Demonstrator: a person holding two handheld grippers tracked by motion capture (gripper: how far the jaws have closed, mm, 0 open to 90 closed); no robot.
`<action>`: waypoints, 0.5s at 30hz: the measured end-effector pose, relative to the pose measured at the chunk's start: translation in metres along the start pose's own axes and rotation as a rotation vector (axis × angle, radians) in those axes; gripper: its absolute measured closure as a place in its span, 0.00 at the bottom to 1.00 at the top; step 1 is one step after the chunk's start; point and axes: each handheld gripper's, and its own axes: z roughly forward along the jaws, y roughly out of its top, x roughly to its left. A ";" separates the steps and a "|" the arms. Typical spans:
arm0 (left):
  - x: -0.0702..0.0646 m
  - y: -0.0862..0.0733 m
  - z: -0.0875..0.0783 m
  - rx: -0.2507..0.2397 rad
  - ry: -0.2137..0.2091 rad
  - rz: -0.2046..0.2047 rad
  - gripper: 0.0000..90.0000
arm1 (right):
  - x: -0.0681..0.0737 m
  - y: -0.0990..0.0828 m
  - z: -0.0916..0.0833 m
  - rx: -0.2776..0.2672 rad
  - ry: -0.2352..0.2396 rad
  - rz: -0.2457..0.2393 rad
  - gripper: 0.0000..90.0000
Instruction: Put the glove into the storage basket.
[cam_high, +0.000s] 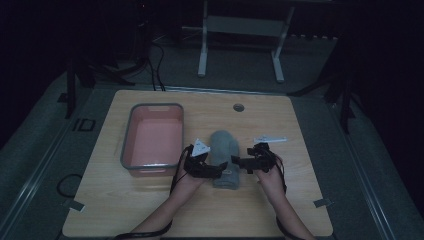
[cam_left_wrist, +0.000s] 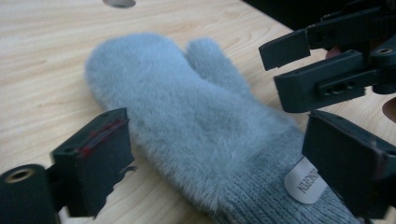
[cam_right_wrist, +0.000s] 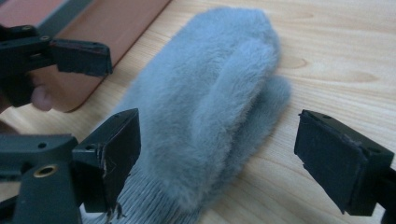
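A fluffy grey mitten lies flat on the wooden table, its knit cuff toward me and its thumb on the right. A white label sits on the cuff. My left gripper comes in from the left and stands open, with its jaws either side of the mitten near the cuff and not pressing on it. My right gripper comes in from the right, also open. In its own view the right gripper straddles the cuff end of the mitten. The two grippers face each other closely over the cuff.
A pink bin with a grey rim stands just left of the mitten, close to my left hand. A cable hole is in the tabletop at the back. A metal stand is on the floor beyond the table. The room is dim.
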 end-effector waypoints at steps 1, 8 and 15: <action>0.000 -0.001 0.002 0.014 0.008 -0.007 0.15 | 0.000 0.000 0.003 0.006 -0.006 0.009 0.16; 0.006 -0.009 0.010 0.080 0.014 -0.082 0.23 | 0.001 -0.006 0.018 0.046 -0.046 0.017 0.12; 0.012 -0.009 0.018 0.156 0.010 -0.145 0.22 | -0.003 -0.012 0.028 0.104 0.025 0.077 0.38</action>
